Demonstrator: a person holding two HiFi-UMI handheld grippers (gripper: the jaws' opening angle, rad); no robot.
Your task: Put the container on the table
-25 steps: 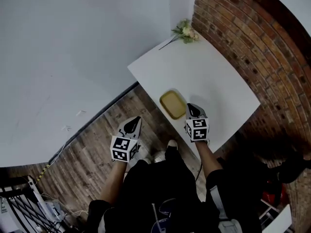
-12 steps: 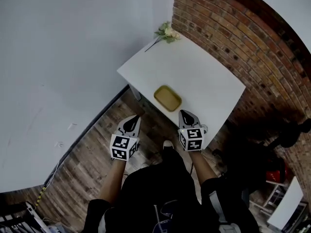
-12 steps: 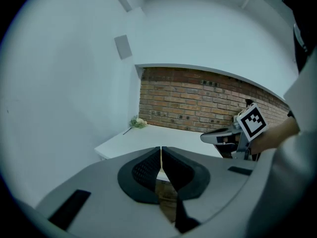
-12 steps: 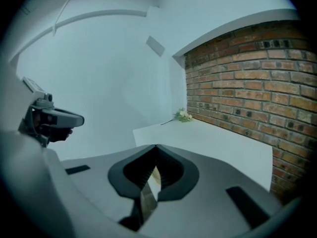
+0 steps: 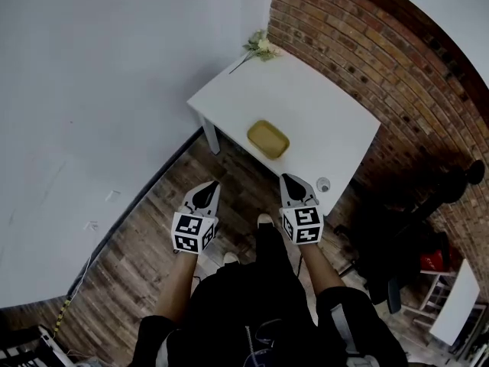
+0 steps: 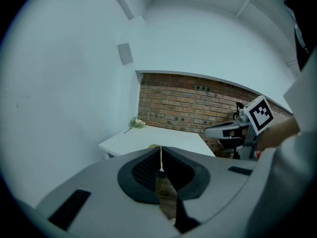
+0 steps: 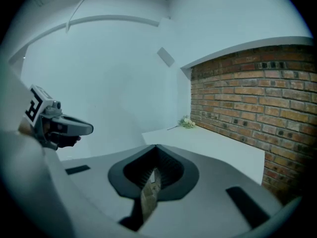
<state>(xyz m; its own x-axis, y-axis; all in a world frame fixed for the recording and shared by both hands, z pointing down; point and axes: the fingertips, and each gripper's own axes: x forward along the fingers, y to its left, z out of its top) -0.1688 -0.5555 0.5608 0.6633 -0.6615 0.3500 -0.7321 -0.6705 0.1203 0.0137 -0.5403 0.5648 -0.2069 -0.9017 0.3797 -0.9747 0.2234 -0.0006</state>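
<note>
in its own view the left gripper (image 6: 161, 149) hides most of the container (image 6: 152, 146); the round thing (image 5: 323, 183) by the table (image 5: 321, 121) corner is too small to tell.

A small bunch of pale flowers (image 5: 260, 47) lies in the corner where the white wall (image 5: 99, 90) meets the brick wall (image 5: 367, 44). Brown wooden floor (image 5: 153, 228) planks run below. A small round pale object (image 5: 323, 183), perhaps a cap, sits on the floor. Dark furniture (image 5: 428, 205) stands at the right, with a red item (image 5: 435, 261) just beside it. A grey rectangular plate (image 6: 125, 53) is fixed high on the white wall.
</note>
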